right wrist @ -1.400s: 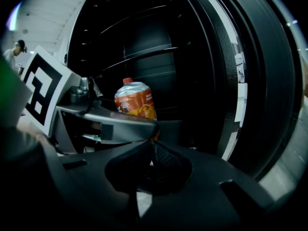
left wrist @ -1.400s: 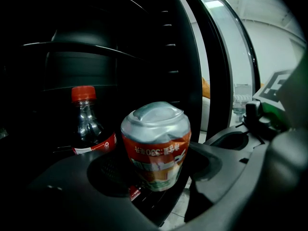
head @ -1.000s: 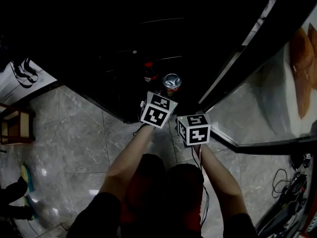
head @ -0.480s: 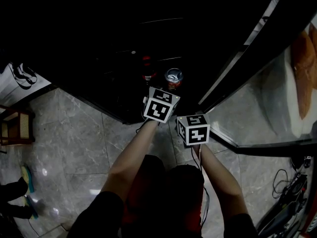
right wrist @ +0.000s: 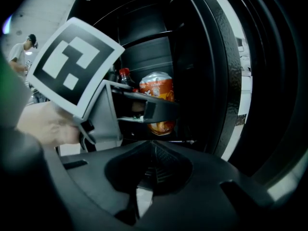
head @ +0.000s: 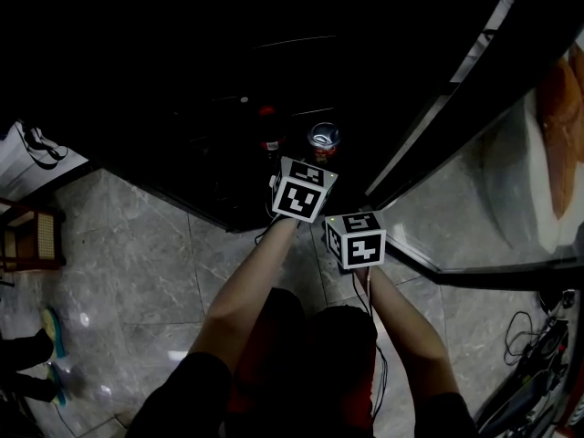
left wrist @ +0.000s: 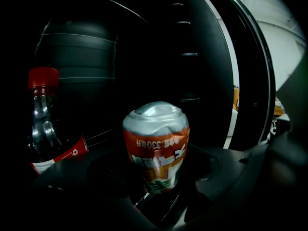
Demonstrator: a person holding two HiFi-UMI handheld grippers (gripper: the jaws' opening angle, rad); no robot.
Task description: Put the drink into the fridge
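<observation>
Head view: the left gripper (head: 313,162) reaches into the dark fridge (head: 228,80), pinching an orange drink can (head: 323,139) at its 12 o'clock; a red-capped bottle (head: 268,126) stands at the can's 10 o'clock. The right gripper (head: 354,215) hangs at the left's 4 o'clock, over grey floor tiles (head: 137,263). Left gripper view: the can sits clamped between the jaws — bottle at 9 o'clock. Right gripper view: jaws pressed together, empty — can at 12 o'clock.

- Fridge interior (head: 210,80): too dark in head view; shelves unreadable.
- Can (left wrist: 156,143): base hidden between jaws of left gripper (left wrist: 159,196).
- Bottle (left wrist: 44,124): base hidden, label only partly visible.
- Distant person (right wrist: 21,52): too small to detail.
</observation>
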